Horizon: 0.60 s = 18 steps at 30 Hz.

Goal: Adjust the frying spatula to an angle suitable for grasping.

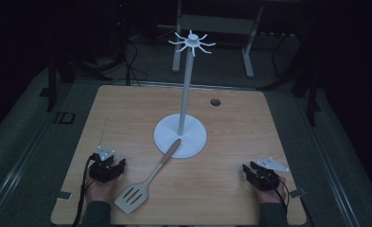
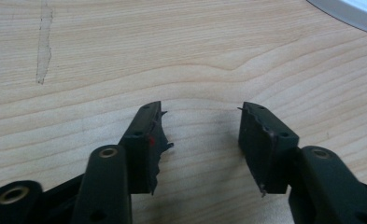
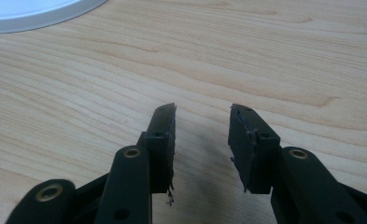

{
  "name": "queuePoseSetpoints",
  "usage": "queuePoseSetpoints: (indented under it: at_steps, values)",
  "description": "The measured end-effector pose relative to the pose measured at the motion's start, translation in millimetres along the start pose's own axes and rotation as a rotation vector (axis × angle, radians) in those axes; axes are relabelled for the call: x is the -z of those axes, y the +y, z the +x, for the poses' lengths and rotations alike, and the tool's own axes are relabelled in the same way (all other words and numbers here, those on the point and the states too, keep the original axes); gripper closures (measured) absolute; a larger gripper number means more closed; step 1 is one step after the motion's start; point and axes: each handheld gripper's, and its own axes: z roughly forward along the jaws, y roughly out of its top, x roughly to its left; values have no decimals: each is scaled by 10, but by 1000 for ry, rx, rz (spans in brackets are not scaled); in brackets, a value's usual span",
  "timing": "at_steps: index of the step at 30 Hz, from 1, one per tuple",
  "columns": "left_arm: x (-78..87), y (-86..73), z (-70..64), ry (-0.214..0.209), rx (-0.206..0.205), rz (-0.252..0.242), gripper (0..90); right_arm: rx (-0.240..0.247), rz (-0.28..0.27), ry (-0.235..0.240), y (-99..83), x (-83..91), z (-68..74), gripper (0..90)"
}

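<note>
1. The slotted spatula (image 1: 146,182) lies flat on the wooden desk (image 1: 240,118), near the front edge and left of the middle; its slotted blade points toward the front-left corner, and its handle runs up and to the right until its tip rests on the round base of the white hook stand (image 1: 180,135).
2. The left gripper (image 1: 109,168) sits near the front-left corner, just left of the spatula's blade, and is clearly the nearer of the two. Its jaws stand wide apart over bare wood, gripping nothing.
3. The right gripper (image 1: 257,174) rests near the front-right corner, well apart from the spatula; its jaws are parted somewhat less and also empty.
4. The stand's hooks at the top carry nothing.
</note>
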Motion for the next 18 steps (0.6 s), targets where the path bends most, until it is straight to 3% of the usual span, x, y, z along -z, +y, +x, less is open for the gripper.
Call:
queuePoseSetpoints:
  at_steps: [9,18]
  values:
    - [175,28,29,-22,8,-46,537,5,3,-9,4,-6,7,565]
    - [328,132,-96,-53,-38,-62,543,18,7,-16,7,-14,22,555]
